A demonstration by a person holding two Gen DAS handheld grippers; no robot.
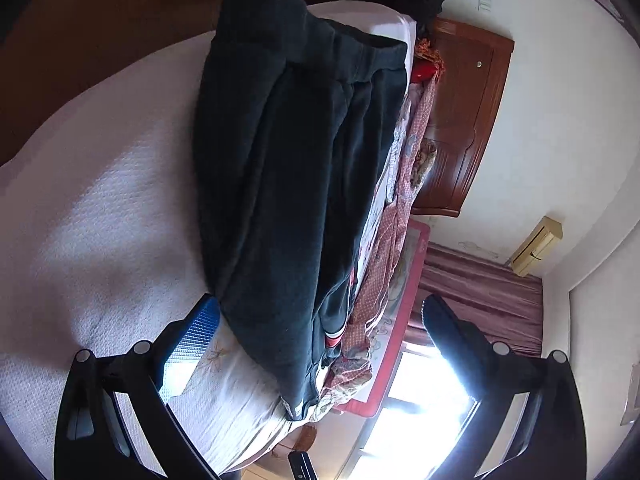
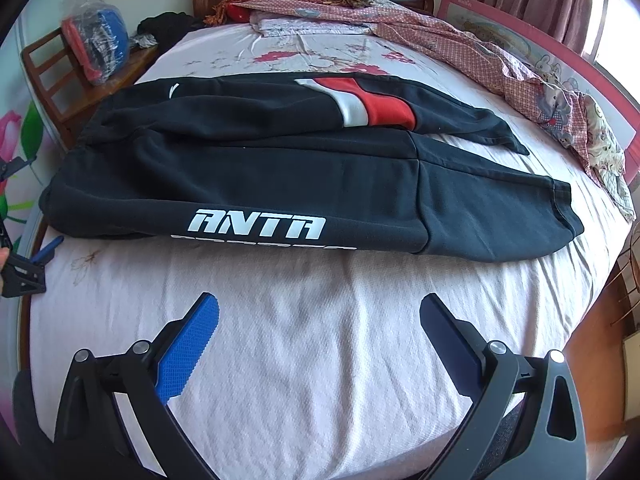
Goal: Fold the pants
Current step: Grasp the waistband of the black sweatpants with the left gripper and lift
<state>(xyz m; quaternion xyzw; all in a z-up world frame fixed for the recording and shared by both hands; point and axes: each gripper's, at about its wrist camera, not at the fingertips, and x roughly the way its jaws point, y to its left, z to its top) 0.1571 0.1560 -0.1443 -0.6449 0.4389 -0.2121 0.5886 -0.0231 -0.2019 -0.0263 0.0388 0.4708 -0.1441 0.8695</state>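
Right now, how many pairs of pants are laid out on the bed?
1. The black pants lie across the bed, one leg folded over the other, waistband by the left gripper. A dark garment near the headboard could be clothing too; cannot tell.

Black pants (image 2: 304, 168) lie flat across the middle of the bed (image 2: 320, 340), waistband toward its left edge, legs toward the right edge. The right gripper (image 2: 320, 312) hovers over the bare near part of the bed, jaws wide apart, empty. A patterned cloth (image 2: 480, 52) lies along the far right edge.
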